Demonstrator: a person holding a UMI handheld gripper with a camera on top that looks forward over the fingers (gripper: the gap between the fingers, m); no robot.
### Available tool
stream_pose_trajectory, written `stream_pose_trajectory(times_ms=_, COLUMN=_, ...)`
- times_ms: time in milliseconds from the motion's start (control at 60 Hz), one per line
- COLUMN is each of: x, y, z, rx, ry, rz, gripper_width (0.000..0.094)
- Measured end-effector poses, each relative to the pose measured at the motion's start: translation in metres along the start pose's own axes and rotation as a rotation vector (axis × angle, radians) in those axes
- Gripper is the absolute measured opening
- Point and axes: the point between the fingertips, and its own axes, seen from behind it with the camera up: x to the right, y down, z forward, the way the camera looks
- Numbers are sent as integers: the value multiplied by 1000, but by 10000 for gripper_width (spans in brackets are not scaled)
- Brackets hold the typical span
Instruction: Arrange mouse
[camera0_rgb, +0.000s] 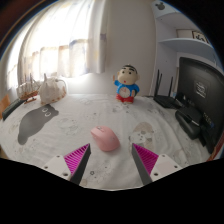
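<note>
Pink and rounded, the small plastic computer mouse lies on the pale patterned tablecloth that covers the table. It sits just ahead of the gripper, roughly on the line between the two fingers but slightly beyond their tips, nearer the left finger than the right. Nothing touches it; it rests flat on the cloth on its own.

Both fingers stand wide apart, with bare cloth showing between them, and they hold nothing. Each carries a magenta ridged pad on its inner face, and the tips hover low over the near part of the table.

Farther back, near the middle of the table, a small cartoon boy figurine with black hair, a red top and a blue base stands upright. To its right stands a black wireless router with thin antennas, and beside that a dark flat monitor, with a black keyboard-like device lying in front of the screen. On the left side of the table sits a whitish soft-looking object, too unclear to identify. Sheer white curtains hang behind the table, bright with daylight.
</note>
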Motion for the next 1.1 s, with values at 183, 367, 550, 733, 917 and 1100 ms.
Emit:
stream_pose_trajectory(times_ms=183, x=1, y=-5, z=54, rx=-18, ry=5, rz=-13, gripper_width=852)
stream_pose_trajectory(times_ms=367, x=7, y=-10, z=95, rx=-56, ry=15, rz=-1, gripper_width=846)
stream_pose_trajectory(times_ms=550, x=7, y=-20, z=108, rx=-55, ry=14, rz=-15, gripper_width=799)
stream_pose_trajectory(times_ms=733, x=-7, y=-17, z=110, rx=-71, ry=-12, rz=-1, gripper_width=476)
stream_pose_trajectory(times_ms=917, x=-25, y=-58, z=93, rx=-70, ry=3, rz=7, gripper_width=392)
stream_pose_trajectory(times_ms=1100, x=-127, y=-161, z=59, rx=17, ry=-120, rz=41, gripper_width=389)
